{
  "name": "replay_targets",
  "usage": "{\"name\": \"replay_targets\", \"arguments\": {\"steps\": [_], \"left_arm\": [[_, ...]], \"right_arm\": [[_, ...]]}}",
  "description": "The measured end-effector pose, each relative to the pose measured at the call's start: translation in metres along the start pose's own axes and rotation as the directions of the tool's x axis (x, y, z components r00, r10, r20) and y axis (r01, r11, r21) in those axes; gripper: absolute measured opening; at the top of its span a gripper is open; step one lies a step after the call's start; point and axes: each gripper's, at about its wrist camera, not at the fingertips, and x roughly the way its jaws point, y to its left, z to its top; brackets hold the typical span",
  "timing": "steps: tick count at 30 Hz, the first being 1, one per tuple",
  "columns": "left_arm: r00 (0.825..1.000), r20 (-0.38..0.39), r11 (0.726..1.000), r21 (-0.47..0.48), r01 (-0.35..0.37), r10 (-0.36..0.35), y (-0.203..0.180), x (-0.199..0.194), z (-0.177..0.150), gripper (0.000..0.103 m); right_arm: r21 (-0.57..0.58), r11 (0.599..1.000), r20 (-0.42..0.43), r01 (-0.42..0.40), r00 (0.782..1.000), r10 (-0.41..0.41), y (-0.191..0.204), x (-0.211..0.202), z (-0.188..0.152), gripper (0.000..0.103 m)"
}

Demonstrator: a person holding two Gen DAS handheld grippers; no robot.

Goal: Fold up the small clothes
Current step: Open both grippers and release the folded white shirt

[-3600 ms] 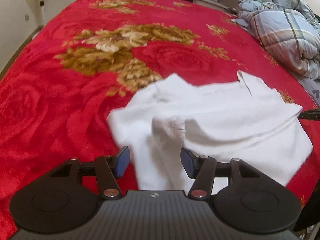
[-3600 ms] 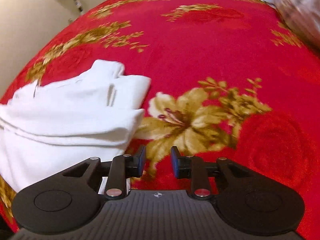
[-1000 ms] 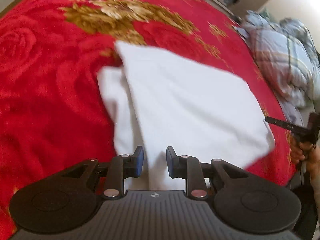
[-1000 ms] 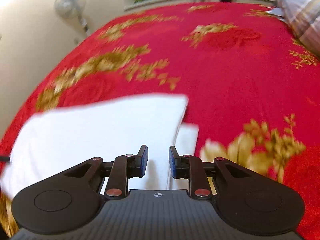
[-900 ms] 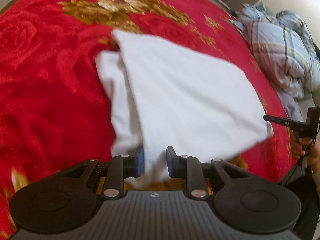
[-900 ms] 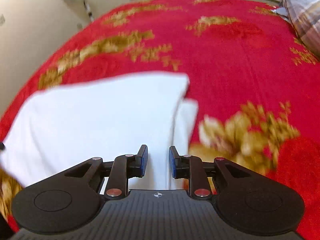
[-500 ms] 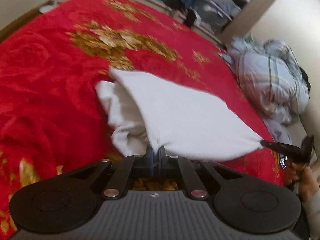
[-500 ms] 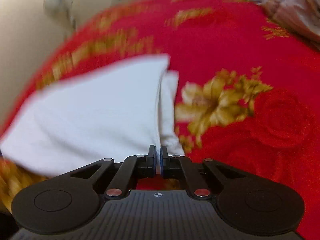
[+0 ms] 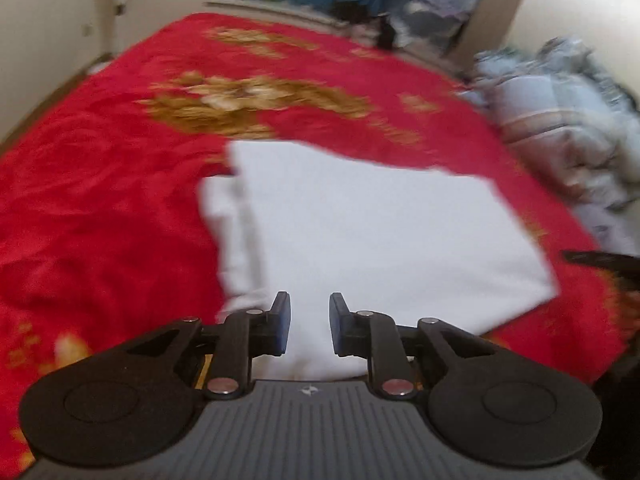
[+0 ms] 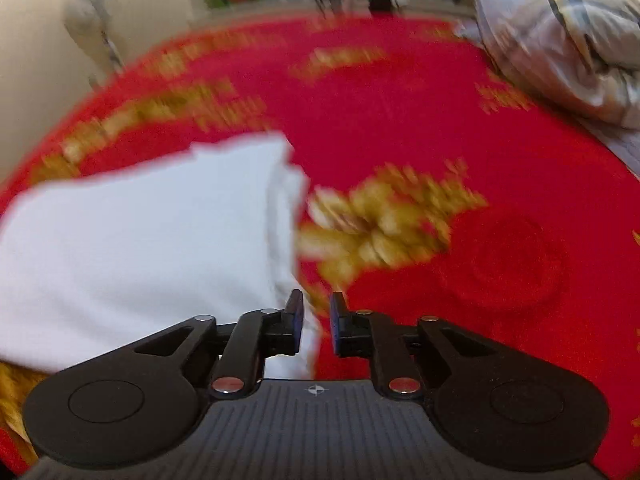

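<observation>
On your left, the left gripper point(image 9: 306, 325) hovers over the near edge of the white garment point(image 9: 376, 236), and its jaws are opening: a modest gap, white cloth showing through it but neither pad pressing on any. The garment lies flat on the bed point(image 9: 100, 184), on the red floral blanket, toward the bed's near edge and closer to its right side than its left. In the left wrist view it reads as a broad folded panel with a narrower layer peeking out along its left edge. It looks like thin, soft knit, so expect it to be light, limp and quick to sag or slide open when lifted; it should cling a little to the plush blanket. Take it at the corners or along a folded edge, pinching every layer at once, not the middle of the panel.

Further right, the right gripper point(image 10: 316, 326) sits at the garment's near right corner, its jaws also opening. A tongue of white cloth shows in the narrow gap, but the pads are not gripping it. A rumpled plaid quilt point(image 10: 560, 40) is heaped at the bed's far right.

No brand, label or legible writing shows on the garment; both views are blurred.
</observation>
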Motion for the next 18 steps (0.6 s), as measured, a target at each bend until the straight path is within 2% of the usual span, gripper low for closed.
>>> {"name": "replay_targets", "arguments": {"steps": [2, 3, 4, 5, 6, 7, 9, 15, 18], "left_arm": [[0.999, -0.039, 1.000, 0.003, 0.010, -0.010, -0.006, 0.016, -0.003, 0.021], [0.996, -0.092, 1.000, 0.012, -0.017, 0.018, -0.007, 0.030, -0.006, 0.021], [0.989, -0.142, 0.999, 0.019, -0.049, 0.051, -0.005, 0.040, -0.012, 0.021], [0.973, -0.208, 0.995, 0.025, -0.099, 0.102, -0.001, 0.054, -0.017, 0.021], [0.966, -0.228, 0.993, 0.019, -0.119, 0.121, 0.002, 0.059, -0.021, 0.019], [0.968, -0.223, 0.993, 0.008, -0.118, 0.117, 0.003, 0.059, -0.022, 0.019], [0.974, -0.196, 0.994, 0.011, -0.111, 0.111, 0.001, 0.051, -0.018, 0.022], [0.977, -0.176, 0.992, 0.035, -0.119, 0.124, -0.008, 0.042, -0.020, 0.022], [0.977, -0.176, 0.992, 0.035, -0.118, 0.123, -0.010, 0.046, -0.018, 0.022]], "right_arm": [[0.003, 0.998, -0.012, -0.060, 0.998, 0.060, 0.005, 0.008, -0.002, 0.016], [-0.014, 0.998, -0.030, -0.060, 0.998, 0.060, 0.008, 0.015, -0.003, 0.016], [-0.037, 0.998, -0.061, -0.046, 0.997, 0.043, 0.012, 0.024, -0.006, 0.017], [-0.062, 0.998, -0.108, -0.018, 0.994, 0.011, 0.014, 0.036, -0.010, 0.017], [-0.087, 0.996, -0.172, 0.019, 0.985, -0.034, 0.015, 0.050, -0.015, 0.017], [-0.103, 0.994, -0.206, 0.046, 0.976, -0.066, 0.014, 0.057, -0.020, 0.017], [-0.108, 0.992, -0.188, 0.063, 0.979, -0.083, 0.017, 0.052, -0.017, 0.019], [-0.086, 0.996, -0.096, 0.026, 0.995, -0.034, 0.019, 0.028, -0.009, 0.024], [-0.098, 0.994, -0.126, 0.040, 0.991, -0.052, 0.018, 0.037, -0.012, 0.024]]}}
